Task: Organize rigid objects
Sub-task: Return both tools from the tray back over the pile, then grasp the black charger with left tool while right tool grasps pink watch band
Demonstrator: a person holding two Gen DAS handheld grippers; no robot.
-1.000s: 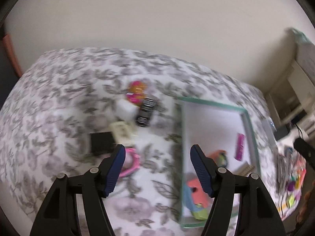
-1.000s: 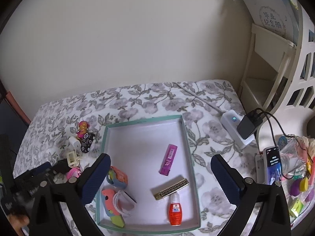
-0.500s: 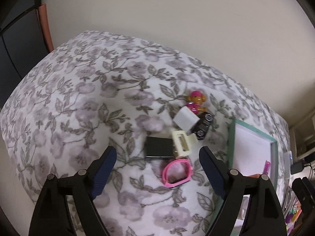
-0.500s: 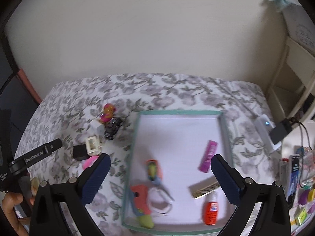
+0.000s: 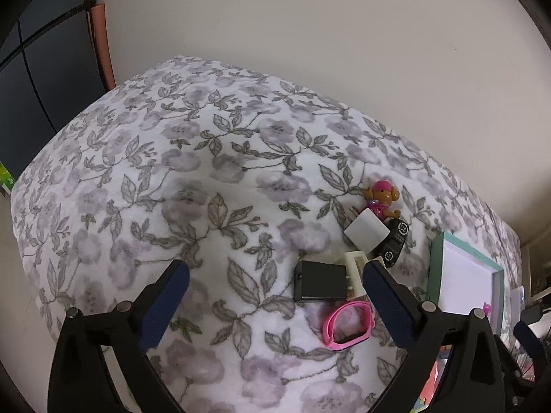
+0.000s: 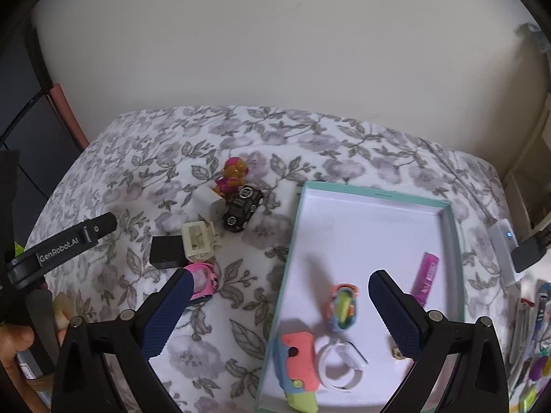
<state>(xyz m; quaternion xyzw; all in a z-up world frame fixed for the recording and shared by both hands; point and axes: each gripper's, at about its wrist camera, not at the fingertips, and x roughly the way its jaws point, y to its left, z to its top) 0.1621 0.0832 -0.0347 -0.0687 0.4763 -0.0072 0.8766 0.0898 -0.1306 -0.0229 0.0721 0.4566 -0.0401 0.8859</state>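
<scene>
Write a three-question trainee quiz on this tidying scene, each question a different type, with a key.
1. True or false: the toy car lies inside the teal tray.
2. Multiple choice: the black box touches which item? A) cream clip B) pink tube C) dog figure
3. Fill in: the left tongs and right tongs are both ____ and hold nothing.

Key: 1 false, the car sits on the floral cover left of the tray; 2 A; 3 open.

Dim soft light, fisheye-bent edges, dark corners
</scene>
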